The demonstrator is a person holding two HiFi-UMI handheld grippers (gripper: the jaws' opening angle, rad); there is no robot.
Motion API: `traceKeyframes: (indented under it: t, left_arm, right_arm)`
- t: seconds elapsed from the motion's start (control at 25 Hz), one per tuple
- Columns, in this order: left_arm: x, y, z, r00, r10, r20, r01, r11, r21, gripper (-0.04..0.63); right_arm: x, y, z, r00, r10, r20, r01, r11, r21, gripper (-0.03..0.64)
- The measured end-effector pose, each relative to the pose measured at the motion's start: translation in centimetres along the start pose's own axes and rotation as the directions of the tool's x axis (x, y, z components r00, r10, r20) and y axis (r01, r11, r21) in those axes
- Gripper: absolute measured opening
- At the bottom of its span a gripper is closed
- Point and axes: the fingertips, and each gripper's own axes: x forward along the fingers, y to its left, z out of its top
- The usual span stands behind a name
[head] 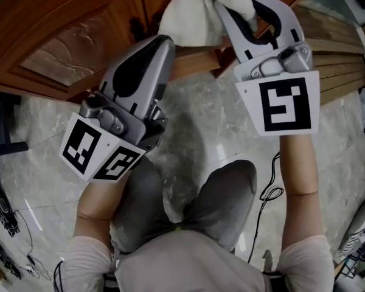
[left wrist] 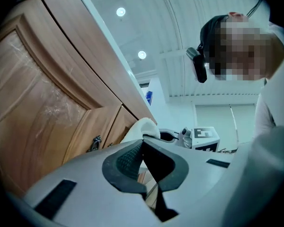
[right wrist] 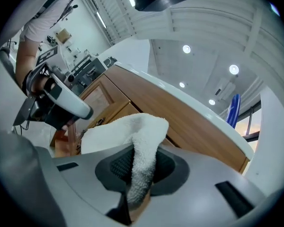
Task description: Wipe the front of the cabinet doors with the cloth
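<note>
Right tool [right wrist: 141,171] clamped on the white cloth [head: 201,10], one fold pinched between its pads and the bulk bunched ahead of the tips. Cloth sits at the front of the wooden cabinet doors [head: 73,38], near the seam by the handle [left wrist: 95,144]; contact not resolvable. Left tool [head: 160,42] jaws together, empty, just left of the cloth. Door face lies straight ahead of the right tool, so that arm likely wipes.

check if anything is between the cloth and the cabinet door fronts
Nothing visible does: the cloth, clamped in the right gripper, is right by the cabinet doors, and the shut, empty left gripper is beside it, not between.
</note>
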Motion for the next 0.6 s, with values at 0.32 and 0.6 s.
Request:
traceKeyframes:
  t: [0.32, 0.6]
  left_arm:
    - [-0.5, -1.6, -0.9, 1.0, -0.027, 0.006, 0.027, 0.999, 0.022, 0.017]
    - [-0.8, -2.0, -0.8, 1.0, -0.028, 0.01, 0.028, 0.999, 0.032, 0.017]
  right_arm:
    - [-0.8, -1.4, -1.8, 0.999, -0.023, -0.039, 0.02, 0.996, -0.082, 0.071]
    - [-1.5, -2.6, -2.9, 0.997, -0.049, -0.06, 0.044, 0.995, -0.093, 0.071]
